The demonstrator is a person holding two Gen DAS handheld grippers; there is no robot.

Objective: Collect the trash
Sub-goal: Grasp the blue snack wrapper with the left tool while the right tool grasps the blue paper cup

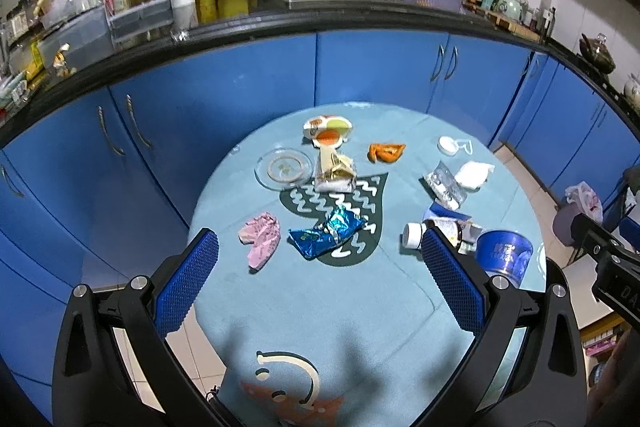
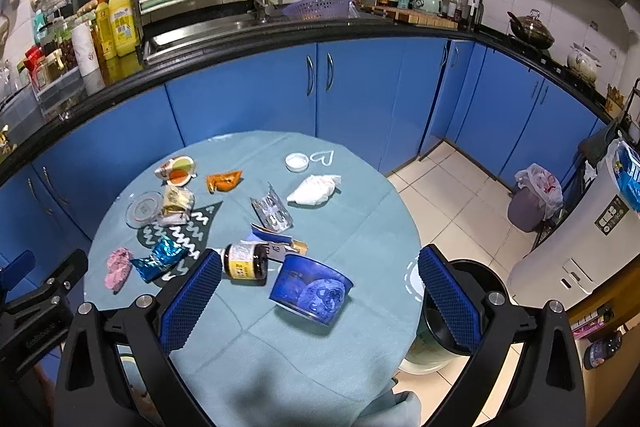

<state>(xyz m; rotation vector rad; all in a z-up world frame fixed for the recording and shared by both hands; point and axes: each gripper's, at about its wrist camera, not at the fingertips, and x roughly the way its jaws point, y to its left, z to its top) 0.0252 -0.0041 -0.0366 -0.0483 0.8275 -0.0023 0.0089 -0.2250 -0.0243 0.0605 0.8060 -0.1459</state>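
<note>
Trash lies scattered on a round table with a light blue cloth (image 1: 320, 307) (image 2: 280, 347). A pink wrapper (image 1: 259, 235) (image 2: 117, 267), a blue foil wrapper (image 1: 326, 231) (image 2: 160, 259), a brown bottle on its side (image 2: 245, 262) (image 1: 434, 229), a blue paper cup on its side (image 2: 310, 289) (image 1: 503, 254), an orange wrapper (image 1: 386, 151) (image 2: 224, 181), a clear wrapper (image 1: 445, 186) (image 2: 272, 211) and a white crumpled bag (image 1: 474, 175) (image 2: 314, 190) show. My left gripper (image 1: 320, 263) is open above the near table. My right gripper (image 2: 320, 281) is open, with the cup between its fingers in view.
A clear lid (image 1: 285, 167) and food packets (image 1: 328, 131) lie at the far side, a white cap (image 2: 297, 162) too. A black-rimmed bin (image 2: 452, 311) stands right of the table. A lined bin (image 2: 534, 199) stands by the blue cabinets (image 2: 360, 95).
</note>
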